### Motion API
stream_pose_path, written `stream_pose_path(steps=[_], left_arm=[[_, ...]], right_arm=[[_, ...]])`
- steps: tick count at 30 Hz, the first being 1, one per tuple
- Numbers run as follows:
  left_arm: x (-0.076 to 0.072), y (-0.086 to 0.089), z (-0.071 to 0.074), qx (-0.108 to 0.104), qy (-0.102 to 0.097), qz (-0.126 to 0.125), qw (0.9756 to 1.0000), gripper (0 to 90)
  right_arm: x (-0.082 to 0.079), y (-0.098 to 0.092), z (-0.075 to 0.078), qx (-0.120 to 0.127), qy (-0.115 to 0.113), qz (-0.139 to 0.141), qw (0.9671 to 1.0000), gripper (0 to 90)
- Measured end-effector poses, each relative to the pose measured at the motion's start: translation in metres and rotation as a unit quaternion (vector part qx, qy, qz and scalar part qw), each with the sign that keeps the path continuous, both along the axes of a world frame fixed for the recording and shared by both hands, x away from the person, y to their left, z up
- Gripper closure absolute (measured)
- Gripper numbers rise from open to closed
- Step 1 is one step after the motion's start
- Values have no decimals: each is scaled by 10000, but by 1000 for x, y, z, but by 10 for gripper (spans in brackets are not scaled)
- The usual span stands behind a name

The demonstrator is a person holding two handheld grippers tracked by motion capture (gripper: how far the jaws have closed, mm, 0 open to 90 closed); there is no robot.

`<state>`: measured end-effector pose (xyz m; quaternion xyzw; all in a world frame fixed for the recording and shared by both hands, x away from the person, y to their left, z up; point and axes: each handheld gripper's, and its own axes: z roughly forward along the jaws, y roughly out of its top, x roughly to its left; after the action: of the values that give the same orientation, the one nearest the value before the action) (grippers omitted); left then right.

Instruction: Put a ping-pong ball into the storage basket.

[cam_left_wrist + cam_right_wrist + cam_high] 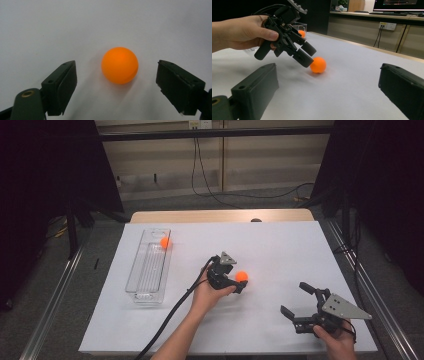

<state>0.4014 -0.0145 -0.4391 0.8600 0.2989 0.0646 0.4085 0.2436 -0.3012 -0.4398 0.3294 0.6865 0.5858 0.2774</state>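
Observation:
An orange ball (242,276) (120,65) (318,65) rests on the white table sheet (280,245). My left gripper (240,282) (116,66) (309,56) points down at it, open, with one jaw on each side of the ball and a gap between each pad and the ball. A second orange ball (165,242) (302,33) lies at the far end of a clear plastic tray (148,270). My right gripper (295,299) (329,76) stands open near the front right of the sheet, facing the first ball with nothing between its jaws.
The tray lies lengthwise along the left side of the sheet. A black cable (170,317) trails from the left gripper toward the front edge. Dark stands and cables flank the table, and a wooden edge (220,216) shows at the back.

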Motion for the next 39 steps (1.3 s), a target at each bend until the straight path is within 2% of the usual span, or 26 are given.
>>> stream_pose_path(steps=[12,19,29,39], left_arm=[[0,-5,-4,-30,-25,-26,10000,239],[0,-7,-8,131,-19,-43,9999,265],[1,-6,-9,200,40,-32,9998,303],[2,-7,-10,136,98,-74,9998,335]], right_arm=[[0,0,0,9,10,-8,10000,20],[0,0,0,3,5,-11,10000,21],[0,0,0,-8,-3,-10,10000,21],[0,0,0,-8,13,-15,10000,21]])
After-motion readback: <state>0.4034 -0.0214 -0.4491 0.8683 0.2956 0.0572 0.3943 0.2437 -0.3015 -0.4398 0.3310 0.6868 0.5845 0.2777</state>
